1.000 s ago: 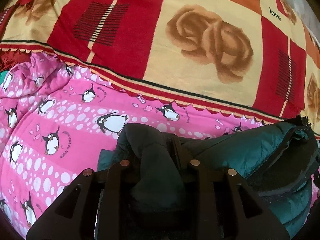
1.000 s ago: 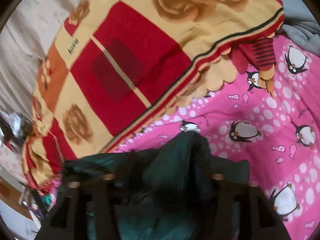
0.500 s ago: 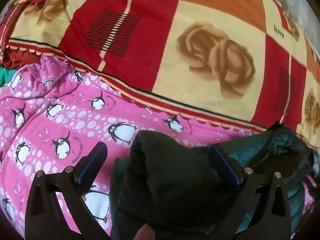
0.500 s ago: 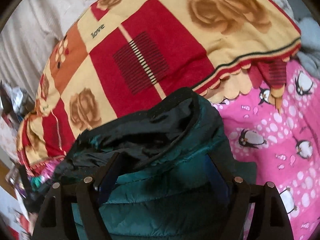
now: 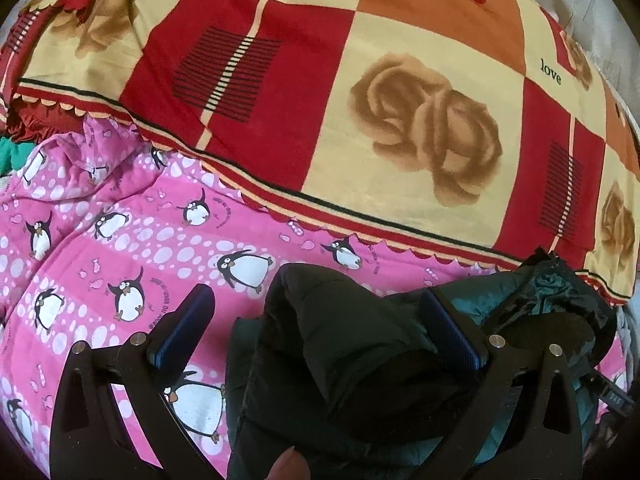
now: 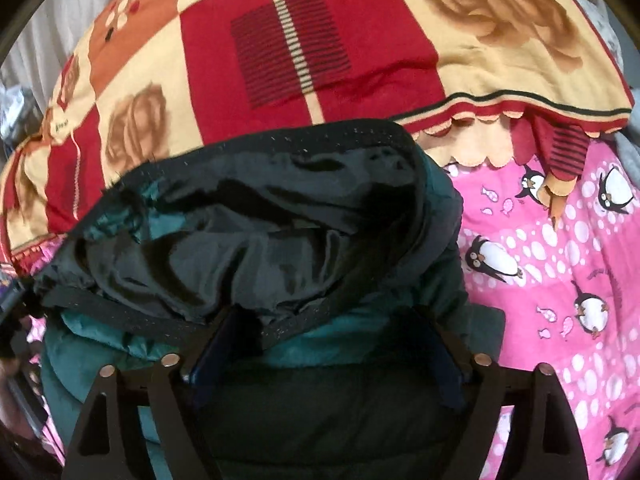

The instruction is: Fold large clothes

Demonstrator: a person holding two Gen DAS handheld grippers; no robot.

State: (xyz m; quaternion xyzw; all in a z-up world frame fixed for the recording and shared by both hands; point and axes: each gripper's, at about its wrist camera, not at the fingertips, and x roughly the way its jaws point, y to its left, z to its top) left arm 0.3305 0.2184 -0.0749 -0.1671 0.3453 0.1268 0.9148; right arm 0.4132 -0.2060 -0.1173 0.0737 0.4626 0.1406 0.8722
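A dark green puffer jacket with black lining lies bundled on the pink penguin bedsheet. My left gripper is open, its fingers spread either side of a dark fold of the jacket without pinching it. A fingertip shows at the bottom edge. In the right wrist view the jacket fills the middle, its black-lined hood or collar gaping upward. My right gripper is open, its fingers wide apart over the green quilted body of the jacket.
A red, cream and orange rose-patterned blanket lies heaped behind the jacket and also shows in the right wrist view. A grey cloth shows at the far right. A teal cloth peeks in at the far left.
Both grippers were shut on jacket folds a second ago; both have opened and let go. The jacket has settled on the sheet, and both cameras have pulled back slightly.
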